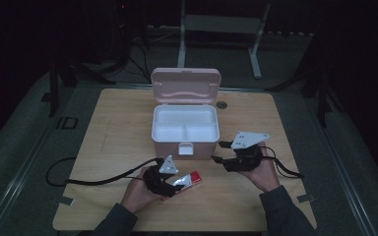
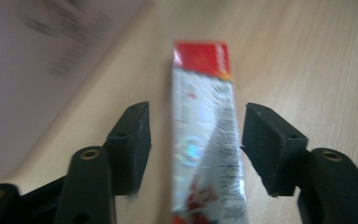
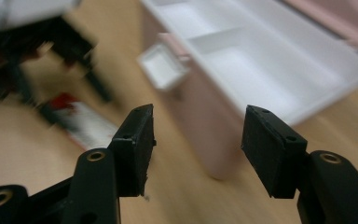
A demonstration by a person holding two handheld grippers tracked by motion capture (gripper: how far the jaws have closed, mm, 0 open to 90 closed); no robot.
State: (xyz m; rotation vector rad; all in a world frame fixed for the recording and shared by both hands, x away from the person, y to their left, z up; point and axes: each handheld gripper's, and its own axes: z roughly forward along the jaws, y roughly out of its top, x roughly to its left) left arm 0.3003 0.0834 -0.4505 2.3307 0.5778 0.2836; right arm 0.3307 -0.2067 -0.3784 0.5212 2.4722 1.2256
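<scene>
Currently: Left Gripper Straddles the Carton, Grip Not Yet Made

Currently the step in hand appears to be pickup of the red-and-silver carton (image 1: 186, 181), probably for placement in the open pink box (image 1: 185, 129).

1. Left side. The left gripper (image 1: 173, 185) sits at about 7 o'clock from the pink box, low on the wooden table (image 1: 113, 142). In the left gripper view its jaws stand spread, one on each side of the red-and-silver carton (image 2: 208, 140), with a clear gap on both sides. The pads do not press on it. The carton lies flat on the table, its long axis running along the jaws, just in front of the box.

2. Centre. The pink box stands with its lid (image 1: 185, 84) raised at 12 o'clock and its white tray (image 1: 184, 123) bare. The tray is divided into compartments. A latch (image 1: 185, 148) hangs at 6 o'clock.

3. Right side. The right gripper (image 1: 220, 151) hovers at about 4 o'clock from the box. Its jaws are spread with nothing between them.

Next move, as judged: close the left jaws squarely on the carton's long sides, lift it, and carry it toward 12 o'clock over the front wall. The carton is narrow and glossy, so an off-centre pinch could let it swivel.

Labels: print runs along the carton's silver face, with a small shiny round mark, but blur leaves it unreadable. No brand can be made out.
</scene>
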